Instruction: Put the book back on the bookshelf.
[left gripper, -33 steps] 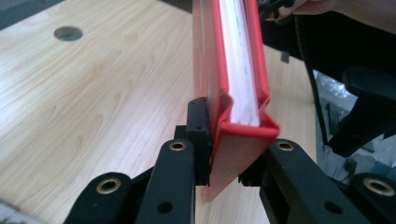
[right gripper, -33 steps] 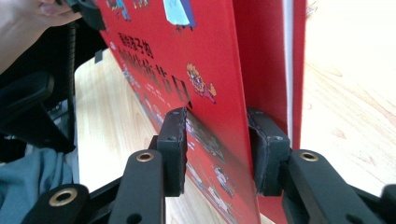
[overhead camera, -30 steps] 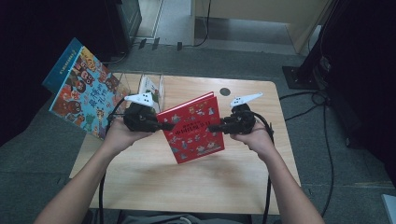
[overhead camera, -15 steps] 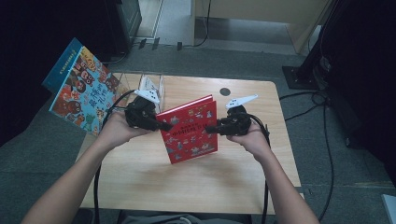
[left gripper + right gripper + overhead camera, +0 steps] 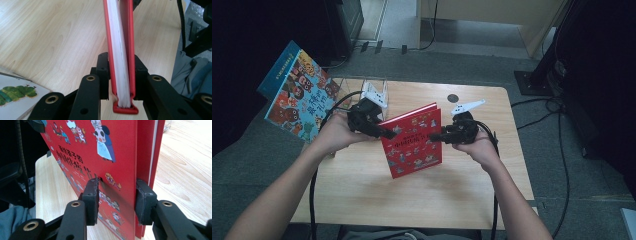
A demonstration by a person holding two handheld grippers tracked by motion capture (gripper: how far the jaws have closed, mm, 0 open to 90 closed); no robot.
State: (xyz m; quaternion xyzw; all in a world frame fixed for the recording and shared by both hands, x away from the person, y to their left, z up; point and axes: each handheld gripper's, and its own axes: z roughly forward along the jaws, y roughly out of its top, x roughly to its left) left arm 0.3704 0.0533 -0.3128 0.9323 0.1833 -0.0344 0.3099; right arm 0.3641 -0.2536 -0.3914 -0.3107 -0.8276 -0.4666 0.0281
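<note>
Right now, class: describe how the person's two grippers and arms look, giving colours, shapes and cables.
Both the left gripper and the right gripper are black, each topped by a pale three-cornered plate. Their jaws are black bars with brass-ringed holes and blocky pads. A black cable trails from each. The forearms are bare, with no sleeves showing.

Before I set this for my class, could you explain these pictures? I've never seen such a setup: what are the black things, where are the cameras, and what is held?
A person works at a table with a black tool in each hand; each has two pinching jaws. The high view looks down from above. The other two come from cameras on the tools, looking along their jaws. The left tool and right tool grip a red book by opposite edges, above the table. The left jaws have just been opening slightly, book between them. A blue book stands at the table's left edge.
</note>
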